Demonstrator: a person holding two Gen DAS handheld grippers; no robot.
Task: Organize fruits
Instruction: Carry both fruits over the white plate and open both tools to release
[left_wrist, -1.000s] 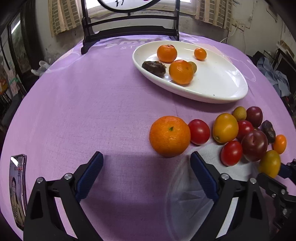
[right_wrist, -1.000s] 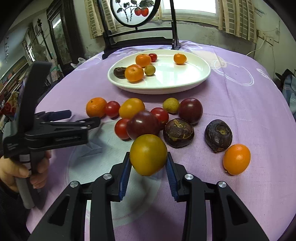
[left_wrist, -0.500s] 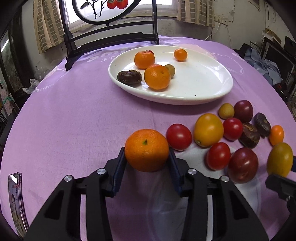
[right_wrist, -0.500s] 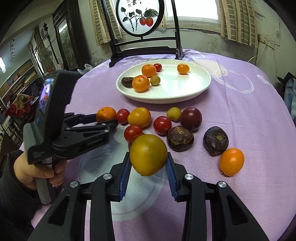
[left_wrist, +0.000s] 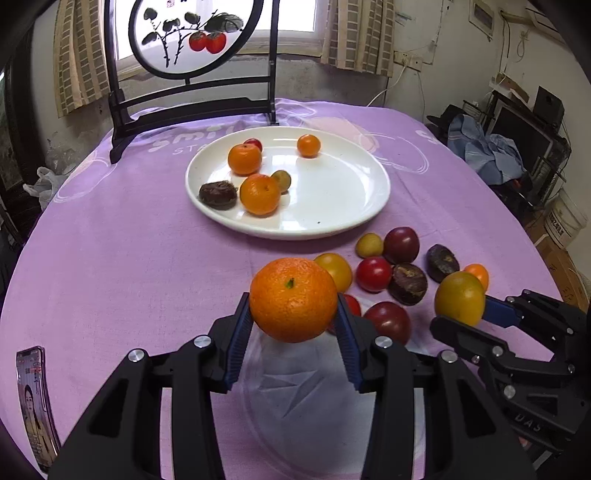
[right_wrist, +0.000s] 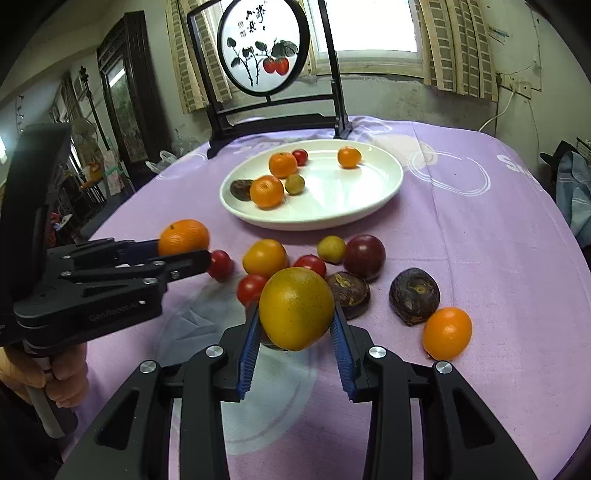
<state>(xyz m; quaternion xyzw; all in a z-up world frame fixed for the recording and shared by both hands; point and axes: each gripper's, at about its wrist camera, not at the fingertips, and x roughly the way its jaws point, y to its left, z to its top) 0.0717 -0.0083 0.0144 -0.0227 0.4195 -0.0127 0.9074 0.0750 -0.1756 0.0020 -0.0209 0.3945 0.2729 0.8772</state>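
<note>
Left gripper (left_wrist: 293, 325): blue pads pinching a mandarin (left_wrist: 293, 300), held clear above the purple tablecloth (left_wrist: 129, 258). Right gripper (right_wrist: 297, 332): pads clamped on a yellow-orange fruit (right_wrist: 296, 308), also raised off the cloth. White plate (left_wrist: 332, 225) – at the far centre of the table – contains two mandarins, a small orange fruit, a red tomato, a greenish fruit and a dark brown one. Loose fruits (right_wrist: 364, 256) lie grouped on the cloth between plate and grippers – tomatoes, plums, dark brown pieces

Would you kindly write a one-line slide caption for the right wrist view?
Right tongs grip a yellow-orange fruit above the purple tablecloth, with the white plate of fruit beyond.
</note>
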